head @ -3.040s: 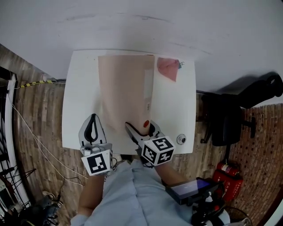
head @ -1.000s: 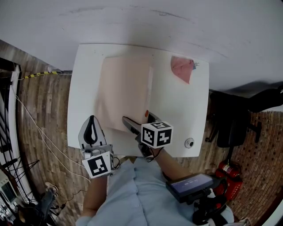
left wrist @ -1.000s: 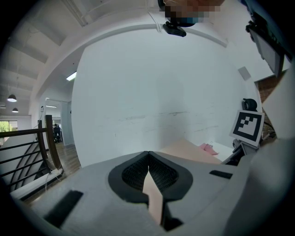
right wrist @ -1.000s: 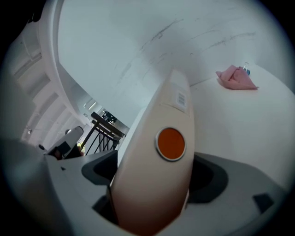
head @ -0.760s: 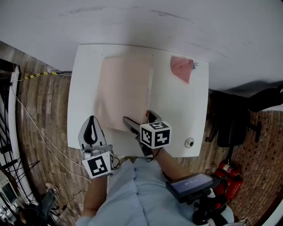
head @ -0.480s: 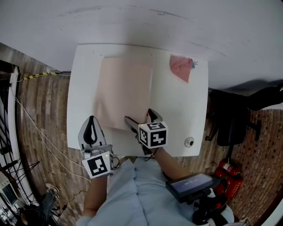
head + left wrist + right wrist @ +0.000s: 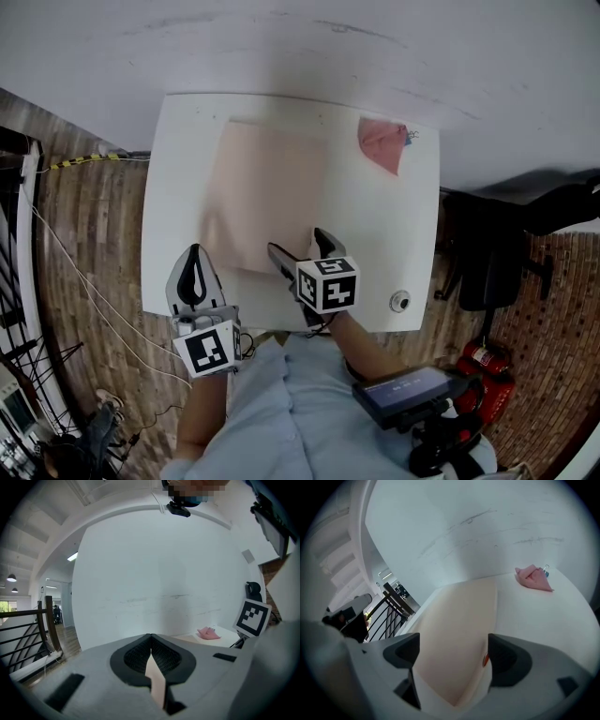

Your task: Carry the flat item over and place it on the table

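Observation:
A pale peach flat sheet [image 7: 267, 187] lies spread on the white table [image 7: 375, 244]. My left gripper [image 7: 194, 274] sits at the table's near left edge, shut on a strip of the sheet [image 7: 154, 681], which shows pinched between its pads. My right gripper [image 7: 298, 246] hovers over the sheet's near right edge. Its jaws stand wide and are closing, with the raised edge of the sheet [image 7: 454, 620] between them, untouched by the pads. A small red mark [image 7: 485, 658] shows by the right jaw.
A crumpled pink cloth [image 7: 382, 145] lies at the table's far right corner, also visible as the pink cloth [image 7: 532, 578]. A small round object [image 7: 400, 301] sits near the front right edge. A black chair [image 7: 497, 253] and a red extinguisher [image 7: 483, 361] stand right of the table.
The folded strip along the sheet's right side has flattened and its red mark is now hidden in the head view. My right gripper shifted slightly. The left gripper stayed put.

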`<state>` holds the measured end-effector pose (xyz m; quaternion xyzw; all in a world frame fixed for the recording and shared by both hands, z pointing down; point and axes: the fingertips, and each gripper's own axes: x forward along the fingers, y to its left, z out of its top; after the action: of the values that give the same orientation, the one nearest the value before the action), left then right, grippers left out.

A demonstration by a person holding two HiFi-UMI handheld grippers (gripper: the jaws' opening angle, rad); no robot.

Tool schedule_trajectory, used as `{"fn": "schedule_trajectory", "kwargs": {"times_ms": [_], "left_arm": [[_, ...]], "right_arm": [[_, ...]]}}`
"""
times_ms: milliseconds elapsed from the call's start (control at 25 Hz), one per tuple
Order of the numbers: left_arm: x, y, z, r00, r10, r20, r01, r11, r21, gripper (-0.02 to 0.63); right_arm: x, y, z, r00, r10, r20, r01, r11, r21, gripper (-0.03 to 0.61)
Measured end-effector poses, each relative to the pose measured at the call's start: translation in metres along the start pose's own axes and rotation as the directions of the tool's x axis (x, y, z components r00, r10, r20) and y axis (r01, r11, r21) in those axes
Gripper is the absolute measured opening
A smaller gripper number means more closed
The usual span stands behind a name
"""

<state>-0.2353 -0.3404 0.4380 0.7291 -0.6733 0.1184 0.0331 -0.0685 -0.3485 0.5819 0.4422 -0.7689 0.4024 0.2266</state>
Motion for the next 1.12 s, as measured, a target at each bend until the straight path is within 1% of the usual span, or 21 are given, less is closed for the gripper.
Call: {"fn": "schedule_trajectory", "kwargs": {"times_ms": [160,280,360,480,640,720,760,840,960,1120], "left_arm": [[-0.006,-0.003,0.007,1.000,-0.005,0.019,0.005,1.000,0.002,0.008],[-0.015,-0.006,0.017,0.999,-0.015,0.046,0.015,1.000,0.000,0.008],[-0.023,-0.008,0.027,0.997,-0.026,0.071,0.026,1.000,-0.005,0.008],[-0.039,-0.013,0.045,0.992,-0.045,0.116,0.046,0.999,-0.005,0.008],[-0.060,-0.020,0.070,0.981,-0.073,0.178,0.074,0.997,0.003,0.008],[-0.073,-0.023,0.081,0.975,-0.086,0.203,0.087,0.996,0.007,0.008],[-0.079,-0.025,0.086,0.972,-0.093,0.215,0.093,0.996,0.010,0.008],[-0.094,-0.029,0.093,0.965,-0.109,0.238,0.107,0.994,0.019,0.008],[-0.118,-0.035,0.102,0.955,-0.131,0.267,0.125,0.991,0.038,0.008],[-0.138,-0.038,0.109,0.944,-0.148,0.295,0.139,0.989,0.050,0.008]], "right_arm": [[-0.015,0.011,0.012,0.997,0.024,0.069,-0.023,0.999,-0.026,0.415],[-0.034,0.024,0.023,0.986,0.050,0.157,-0.041,0.997,-0.058,0.350],[-0.052,0.034,0.031,0.972,0.062,0.228,-0.042,0.995,-0.093,0.293],[-0.082,0.052,0.043,0.938,0.070,0.340,-0.013,0.986,-0.166,0.213],[-0.122,0.076,0.052,0.878,0.071,0.473,0.067,0.961,-0.269,0.108],[-0.143,0.086,0.051,0.847,0.071,0.527,0.109,0.947,-0.302,0.036],[-0.153,0.091,0.050,0.832,0.069,0.551,0.128,0.942,-0.311,0.012],[-0.171,0.097,0.046,0.807,0.058,0.588,0.165,0.933,-0.319,0.006],[-0.195,0.102,0.037,0.777,0.037,0.628,0.217,0.921,-0.323,0.005],[-0.216,0.109,0.027,0.752,0.030,0.658,0.251,0.910,-0.329,0.005]]}}
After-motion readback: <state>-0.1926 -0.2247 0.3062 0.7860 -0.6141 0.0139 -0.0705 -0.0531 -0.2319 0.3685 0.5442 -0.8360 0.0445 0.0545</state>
